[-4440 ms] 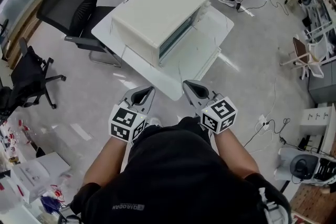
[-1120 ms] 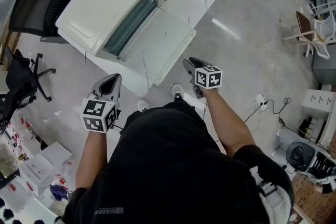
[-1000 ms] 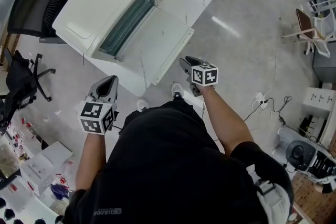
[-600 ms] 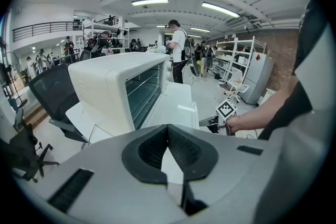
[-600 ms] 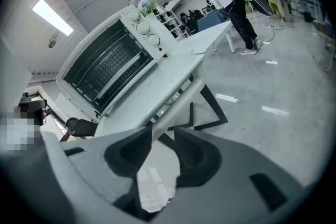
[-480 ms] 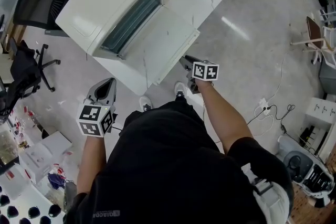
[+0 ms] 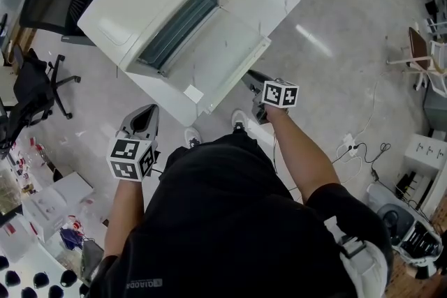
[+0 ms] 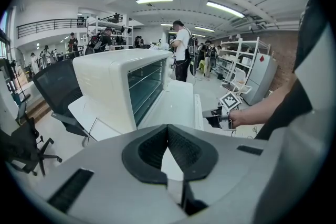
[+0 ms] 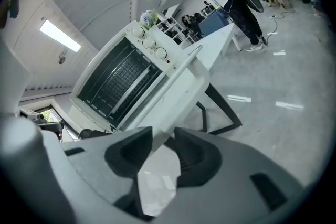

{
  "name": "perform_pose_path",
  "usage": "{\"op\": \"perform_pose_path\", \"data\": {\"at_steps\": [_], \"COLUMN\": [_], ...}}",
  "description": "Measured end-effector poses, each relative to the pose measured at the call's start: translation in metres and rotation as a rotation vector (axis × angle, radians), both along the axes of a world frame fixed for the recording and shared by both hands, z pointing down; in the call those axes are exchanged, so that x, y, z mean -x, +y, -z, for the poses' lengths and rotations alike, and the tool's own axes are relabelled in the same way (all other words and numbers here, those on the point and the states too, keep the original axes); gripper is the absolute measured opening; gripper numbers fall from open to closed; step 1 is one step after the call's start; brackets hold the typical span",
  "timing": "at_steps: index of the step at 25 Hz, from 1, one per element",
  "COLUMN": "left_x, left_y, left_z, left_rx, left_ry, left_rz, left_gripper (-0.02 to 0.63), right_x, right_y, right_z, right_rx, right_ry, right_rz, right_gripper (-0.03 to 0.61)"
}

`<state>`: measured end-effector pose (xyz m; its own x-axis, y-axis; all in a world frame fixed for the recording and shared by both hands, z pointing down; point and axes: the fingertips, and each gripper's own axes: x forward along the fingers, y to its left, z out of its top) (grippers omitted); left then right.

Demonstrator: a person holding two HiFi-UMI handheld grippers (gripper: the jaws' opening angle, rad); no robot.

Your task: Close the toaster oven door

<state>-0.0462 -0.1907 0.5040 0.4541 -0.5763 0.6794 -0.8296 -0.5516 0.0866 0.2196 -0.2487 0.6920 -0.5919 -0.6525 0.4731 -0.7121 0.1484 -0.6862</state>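
The right gripper (image 7: 251, 77) has shifted rightward beside the open toaster oven door (image 7: 216, 59); its jaws, just narrowing, straddle the door's edge without pressing. The left gripper (image 7: 144, 114), lower left, is closed and empty.

White toaster oven (image 7: 164, 0), door (image 7: 218, 56) flat open

Head view overhead, 2 gripper views low, all share toaster oven (image 7: 157, 7)

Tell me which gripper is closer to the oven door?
Right. The right gripper is at the front corner of the oven door, its open jaws just closing, the edge between them. The left gripper hangs near the table corner, away from the door.
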Motion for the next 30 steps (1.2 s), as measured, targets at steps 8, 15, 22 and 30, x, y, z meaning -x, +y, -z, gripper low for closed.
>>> {"op": "perform_pose_path", "data": {"at_steps": [8, 15, 22, 30], "left_x": [-0.004, 0.001, 0.004, 0.012], "left_y": [-0.002, -0.002, -0.002, -0.003], "left_z": [0.003, 0.000, -0.001, 0.001], "left_rx": [-0.009, -0.002, -0.010, -0.019], "left_ry": [0.036, 0.050, 0.054, 0.071], "left_rz": [-0.016, -0.022, -0.032, -0.020], "left_gripper": [0.003, 0.003, 0.003, 0.003], "right_x": [0.001, 0.001, 0.009, 0.025], "right_y": [0.003, 0.003, -0.005, -0.025], "right_z": [0.008, 0.002, 0.029, 0.095], "right_rx": [0.050, 0.138, 0.080, -0.038], "right_ry": [-0.039, -0.044, -0.131, -0.205], "right_rz": [-0.052, -0.089, -0.099, -0.078], "right_gripper": [0.127, 0.130, 0.130, 0.149]}}
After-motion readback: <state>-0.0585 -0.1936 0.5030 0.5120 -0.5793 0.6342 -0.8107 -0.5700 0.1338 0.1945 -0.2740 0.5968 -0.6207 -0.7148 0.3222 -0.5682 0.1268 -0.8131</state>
